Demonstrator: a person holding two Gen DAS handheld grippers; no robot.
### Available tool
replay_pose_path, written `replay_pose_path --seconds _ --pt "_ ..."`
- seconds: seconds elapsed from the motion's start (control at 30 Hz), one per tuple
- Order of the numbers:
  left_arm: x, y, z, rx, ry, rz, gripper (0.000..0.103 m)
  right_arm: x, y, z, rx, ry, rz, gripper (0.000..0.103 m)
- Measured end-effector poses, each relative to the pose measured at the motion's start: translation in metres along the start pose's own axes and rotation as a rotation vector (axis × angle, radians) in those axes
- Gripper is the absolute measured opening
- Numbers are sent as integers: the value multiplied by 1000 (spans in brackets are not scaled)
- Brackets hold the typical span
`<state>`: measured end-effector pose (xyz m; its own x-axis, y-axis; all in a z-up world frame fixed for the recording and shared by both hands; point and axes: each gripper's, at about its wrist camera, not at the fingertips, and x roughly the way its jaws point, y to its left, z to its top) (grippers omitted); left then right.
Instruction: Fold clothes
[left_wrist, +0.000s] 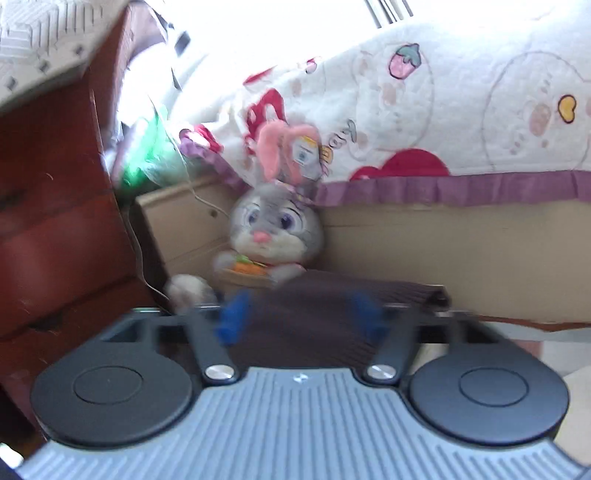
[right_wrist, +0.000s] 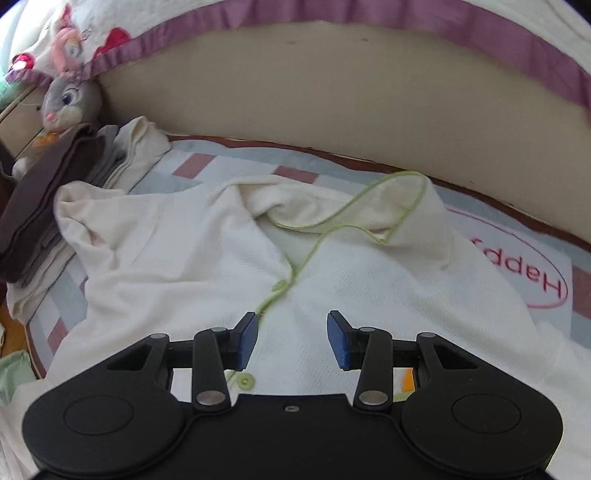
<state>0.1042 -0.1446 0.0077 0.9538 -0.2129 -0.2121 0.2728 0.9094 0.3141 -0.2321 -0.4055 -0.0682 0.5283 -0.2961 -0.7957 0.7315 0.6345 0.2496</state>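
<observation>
A cream knitted garment (right_wrist: 207, 258) with thin green trim (right_wrist: 369, 206) and a green button (right_wrist: 245, 380) lies rumpled and spread on the checked sheet (right_wrist: 207, 162). My right gripper (right_wrist: 293, 339) hovers over its front, open, with nothing between the blue pads. At the left edge of the right wrist view a folded dark brown garment (right_wrist: 40, 192) tops a stack of folded clothes (right_wrist: 122, 155). In the blurred left wrist view that brown garment (left_wrist: 399, 291) lies just ahead of my left gripper (left_wrist: 299, 314). Its blue pads stand wide apart on either side of the cloth without pressing it.
A grey plush rabbit (left_wrist: 273, 229) sits against the beige bed board (left_wrist: 443, 251) behind the stack, and the rabbit (right_wrist: 68, 99) shows in the right wrist view too. A patterned quilt (left_wrist: 443, 92) with a purple frill hangs above. A red-brown cabinet (left_wrist: 55, 221) stands at the left.
</observation>
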Motion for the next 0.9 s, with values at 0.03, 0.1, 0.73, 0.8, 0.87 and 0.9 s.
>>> replay_pose_path --seconds 0.03,0.1,0.73,0.8,0.87,0.9 --pt "-4 -2 -3 7 -2 -51 87 -2 1 0 18 -9 13 47" --pt "-9 -8 -8 -9 41 -209 86 -8 5 0 39 -19 29 47" --pt "5 -189 -86 35 509 -956 10 -11 118 47 -745 247 -207 16" --pt "15 -192 -99 29 549 -960 10 12 113 51 -814 282 -201 16" --pt "27 -190 -107 -21 600 -966 9 41 107 55 -874 302 -204 15" --pt "32 -187 -109 -56 612 -971 9 58 104 58 -891 288 -222 15"
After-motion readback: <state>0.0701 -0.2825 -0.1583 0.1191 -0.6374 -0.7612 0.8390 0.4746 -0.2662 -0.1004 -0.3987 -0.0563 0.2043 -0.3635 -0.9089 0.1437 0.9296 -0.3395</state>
